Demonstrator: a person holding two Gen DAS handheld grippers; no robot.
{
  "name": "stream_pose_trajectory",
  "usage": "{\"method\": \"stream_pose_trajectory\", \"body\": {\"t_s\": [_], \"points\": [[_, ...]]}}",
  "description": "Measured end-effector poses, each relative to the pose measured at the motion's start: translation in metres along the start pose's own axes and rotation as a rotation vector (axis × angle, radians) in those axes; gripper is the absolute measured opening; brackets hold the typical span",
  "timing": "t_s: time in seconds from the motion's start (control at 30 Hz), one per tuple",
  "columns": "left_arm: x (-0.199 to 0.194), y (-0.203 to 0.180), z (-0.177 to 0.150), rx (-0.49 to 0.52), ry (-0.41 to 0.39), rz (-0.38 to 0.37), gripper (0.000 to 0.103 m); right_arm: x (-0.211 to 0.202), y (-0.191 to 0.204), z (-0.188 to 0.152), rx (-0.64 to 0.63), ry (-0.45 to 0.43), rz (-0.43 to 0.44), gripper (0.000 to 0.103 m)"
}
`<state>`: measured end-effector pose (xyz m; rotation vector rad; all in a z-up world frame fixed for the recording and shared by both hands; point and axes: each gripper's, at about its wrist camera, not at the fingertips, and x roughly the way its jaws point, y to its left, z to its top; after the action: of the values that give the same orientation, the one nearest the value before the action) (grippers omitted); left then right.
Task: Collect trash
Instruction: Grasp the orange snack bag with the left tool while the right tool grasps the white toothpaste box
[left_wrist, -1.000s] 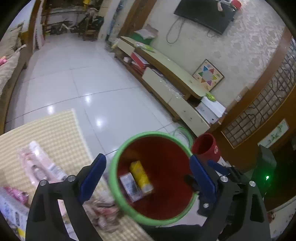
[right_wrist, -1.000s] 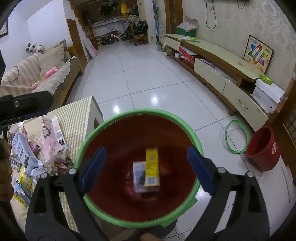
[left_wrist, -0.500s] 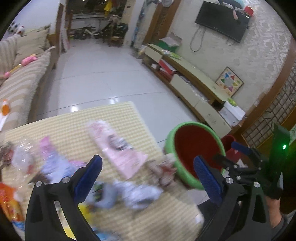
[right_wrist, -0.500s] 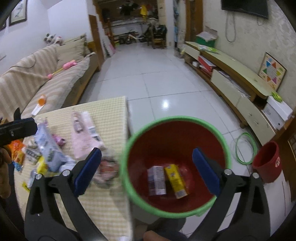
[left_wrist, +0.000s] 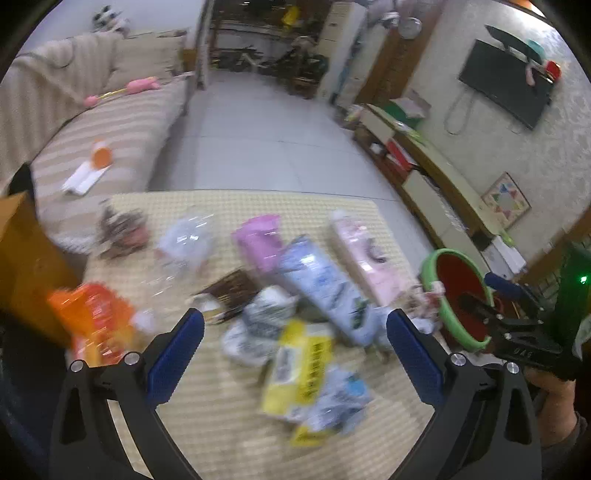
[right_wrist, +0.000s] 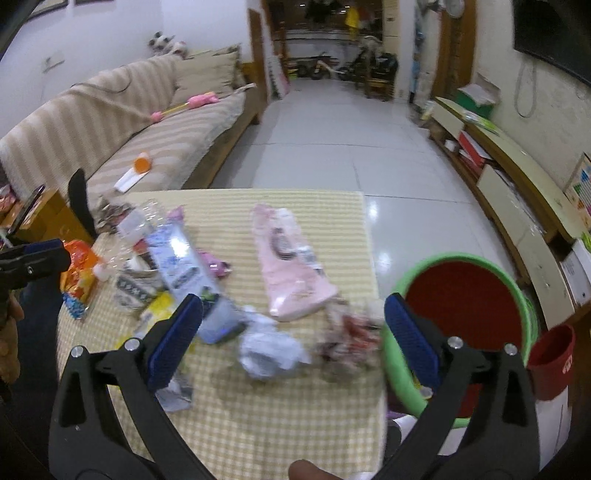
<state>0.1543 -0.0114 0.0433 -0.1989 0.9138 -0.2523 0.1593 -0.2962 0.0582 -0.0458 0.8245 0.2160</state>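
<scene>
Trash lies heaped on the yellow checked table (right_wrist: 258, 406): a pink packet (right_wrist: 291, 266), a blue-white packet (right_wrist: 181, 258), a crumpled white paper (right_wrist: 269, 350), a reddish wrapper (right_wrist: 347, 332) and an orange packet (right_wrist: 79, 269). The green-rimmed red bin (right_wrist: 458, 256) stands off the table's right edge. My right gripper (right_wrist: 293, 299) hangs open over the crumpled paper, holding nothing. My left gripper (left_wrist: 294, 314) is open and empty above a yellow packet (left_wrist: 299, 362) and the blue-white packet (left_wrist: 321, 284). The bin (left_wrist: 430, 266) sits at the right in the left wrist view. Both views are motion-blurred.
A striped sofa (right_wrist: 110, 122) runs along the left behind the table. A small red bucket (right_wrist: 552, 362) stands on the tiled floor right of the bin. A long low cabinet (right_wrist: 517, 192) lines the right wall. A brown box (left_wrist: 26, 266) sits at the table's left.
Both grippers have swung left from above the bin to over the table's trash. The bin has slid to the right side of each view. Both stay open and empty.
</scene>
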Motion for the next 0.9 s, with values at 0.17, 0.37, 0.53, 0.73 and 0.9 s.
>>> {"method": "stream_pose_trajectory", "body": {"t_s": [0.17, 0.37, 0.53, 0.73, 0.9], "points": [[-0.011, 0.049, -0.016, -0.075, -0.004, 0.080, 0.095, 0.018, 0.039, 0.004, -0.061, 0.020, 0.038, 0.097], [-0.006, 0.111, -0.032, -0.196, 0.027, 0.208, 0.095, 0.046, 0.071, 0.006, -0.107, 0.057, 0.064, 0.097], [0.010, 0.145, -0.037, -0.278, 0.075, 0.270, 0.095, 0.067, 0.075, 0.008, -0.123, 0.085, 0.067, 0.097], [0.036, 0.160, -0.035, -0.292, 0.131, 0.310, 0.095, 0.090, 0.082, 0.008, -0.145, 0.113, 0.075, 0.097], [0.053, 0.164, -0.034, -0.280, 0.161, 0.329, 0.094, 0.105, 0.081, 0.008, -0.160, 0.135, 0.076, 0.095]]}}
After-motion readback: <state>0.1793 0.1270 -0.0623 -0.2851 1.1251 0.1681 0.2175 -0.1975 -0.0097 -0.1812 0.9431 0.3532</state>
